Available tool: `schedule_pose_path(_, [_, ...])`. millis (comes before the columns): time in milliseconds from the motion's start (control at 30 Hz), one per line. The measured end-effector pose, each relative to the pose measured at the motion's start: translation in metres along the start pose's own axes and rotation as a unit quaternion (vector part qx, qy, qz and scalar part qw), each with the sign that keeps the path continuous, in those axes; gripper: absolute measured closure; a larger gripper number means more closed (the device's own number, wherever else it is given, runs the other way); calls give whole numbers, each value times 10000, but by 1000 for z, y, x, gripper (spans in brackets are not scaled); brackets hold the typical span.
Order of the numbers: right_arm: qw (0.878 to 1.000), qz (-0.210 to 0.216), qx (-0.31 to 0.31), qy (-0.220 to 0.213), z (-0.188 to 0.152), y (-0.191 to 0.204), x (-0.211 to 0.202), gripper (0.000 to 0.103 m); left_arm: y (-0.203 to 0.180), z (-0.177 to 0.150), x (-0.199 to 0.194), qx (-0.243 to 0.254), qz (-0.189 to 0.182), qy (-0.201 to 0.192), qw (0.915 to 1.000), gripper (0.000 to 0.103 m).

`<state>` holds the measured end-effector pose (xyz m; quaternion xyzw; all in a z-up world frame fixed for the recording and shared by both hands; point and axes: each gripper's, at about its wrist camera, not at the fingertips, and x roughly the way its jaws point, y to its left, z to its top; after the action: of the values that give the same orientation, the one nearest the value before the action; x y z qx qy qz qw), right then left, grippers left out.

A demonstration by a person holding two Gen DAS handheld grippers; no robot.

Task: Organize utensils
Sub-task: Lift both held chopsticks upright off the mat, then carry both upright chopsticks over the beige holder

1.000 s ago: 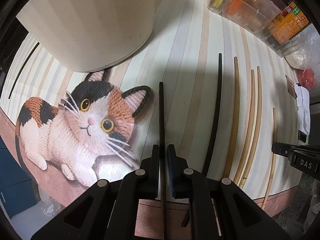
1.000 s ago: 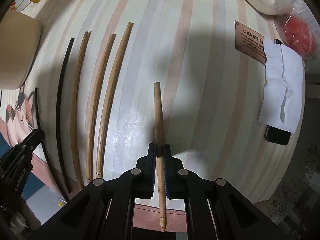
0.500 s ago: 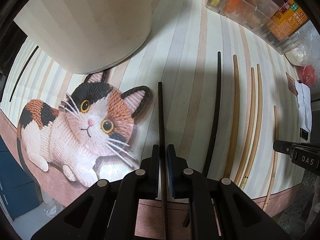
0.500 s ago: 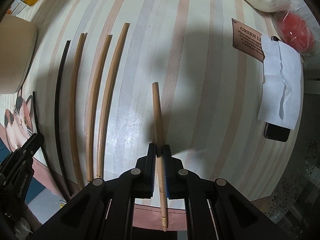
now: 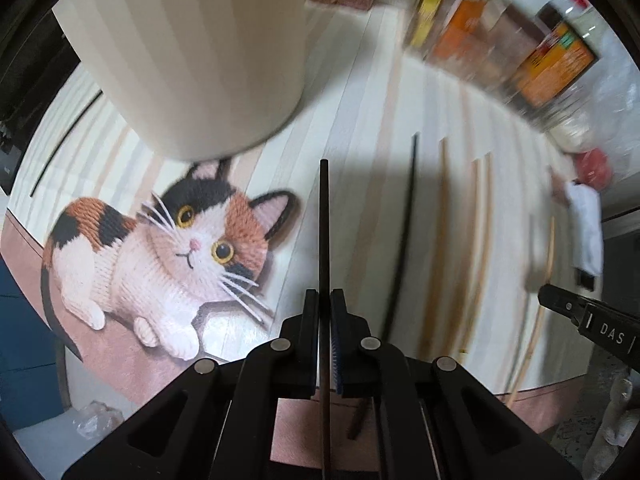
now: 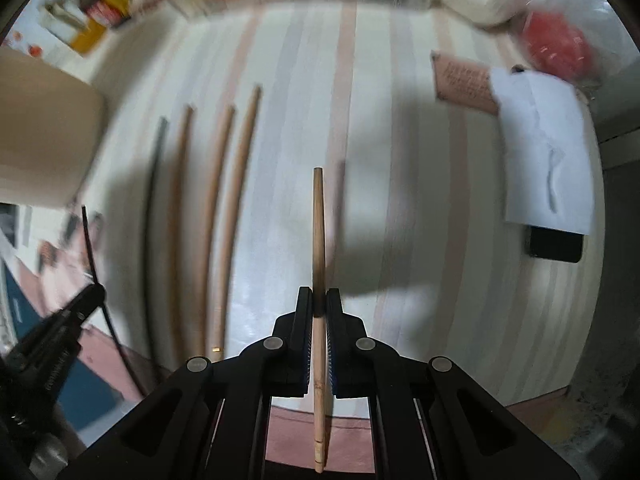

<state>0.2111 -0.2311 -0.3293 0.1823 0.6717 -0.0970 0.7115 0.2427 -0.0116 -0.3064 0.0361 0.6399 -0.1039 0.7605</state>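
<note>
My left gripper [image 5: 324,300] is shut on a black chopstick [image 5: 324,232], held above the striped mat and pointing toward the cream cylindrical holder [image 5: 192,52]. In the right wrist view my right gripper [image 6: 319,300] is shut on a wooden chopstick [image 6: 318,224], lifted off the mat with its shadow beside it. One more black chopstick [image 6: 154,184] and three wooden chopsticks [image 6: 218,200] lie side by side on the mat between the two grippers. The left gripper with its black chopstick [image 6: 90,248] shows at the lower left of the right wrist view, and the right gripper's finger [image 5: 568,306] at the right of the left wrist view.
A cat picture [image 5: 172,252] is printed on the mat [image 5: 360,100] near its front edge. Clear boxes of packets [image 5: 500,40] line the back. At the right lie a white paper [image 6: 544,152] over a dark phone [image 6: 556,244], a brown card [image 6: 464,80] and a red bagged item [image 6: 556,48].
Both grippers have risen from the mat, each carrying its chopstick up; the wooden one now casts a separate shadow. The scene looks farther away and blurred from the motion.
</note>
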Motion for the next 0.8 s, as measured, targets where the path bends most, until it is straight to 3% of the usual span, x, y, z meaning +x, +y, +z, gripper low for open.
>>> schedule_pose_path(433, [9926,536,-211,-1064,-22,20,-69,97,-12,4,-71,183,108,-868,9960,100])
schedule_pose_path(800, [9776,879,-433,-1865,5,44,-129,97,-19,34,-116,236,138,-1504,9882,100])
